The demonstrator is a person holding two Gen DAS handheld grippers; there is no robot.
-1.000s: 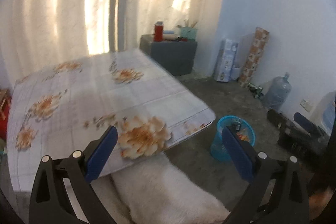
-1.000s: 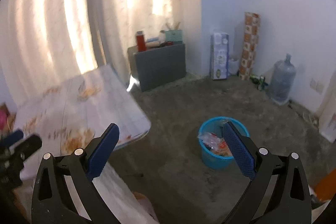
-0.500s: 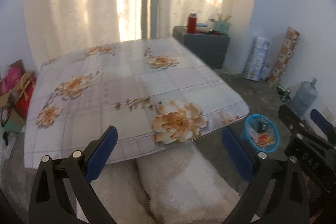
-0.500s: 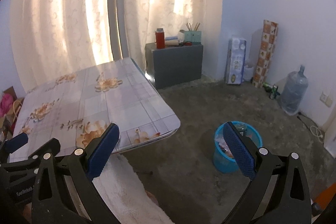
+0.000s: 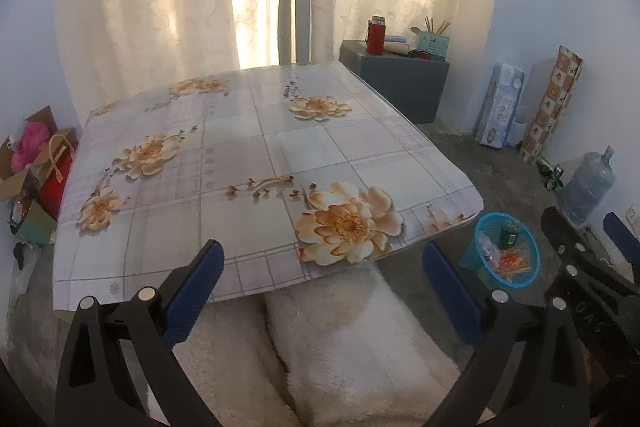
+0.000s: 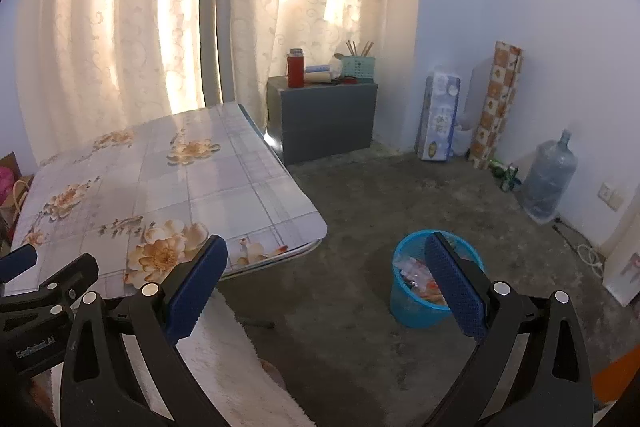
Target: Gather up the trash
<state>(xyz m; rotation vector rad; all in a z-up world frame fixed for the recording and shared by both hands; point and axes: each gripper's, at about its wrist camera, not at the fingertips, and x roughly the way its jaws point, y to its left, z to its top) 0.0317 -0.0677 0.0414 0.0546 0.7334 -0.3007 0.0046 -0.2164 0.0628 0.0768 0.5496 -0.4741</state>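
On the floor right of the floral table (image 5: 256, 155), wrappers sit in the blue bin (image 6: 416, 311), and with both grippers (image 5: 320, 287) (image 6: 326, 281) spread empty, remaining trash risks being missed.

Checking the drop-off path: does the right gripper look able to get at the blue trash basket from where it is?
Probably yes. The right gripper is open and holds nothing, and only bare floor lies between it and the blue trash basket, which stands clear of the table.

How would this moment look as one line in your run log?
left tool: open, empty | right tool: open, empty | floral table: no trash seen | blue bin: holds wrappers, on floor
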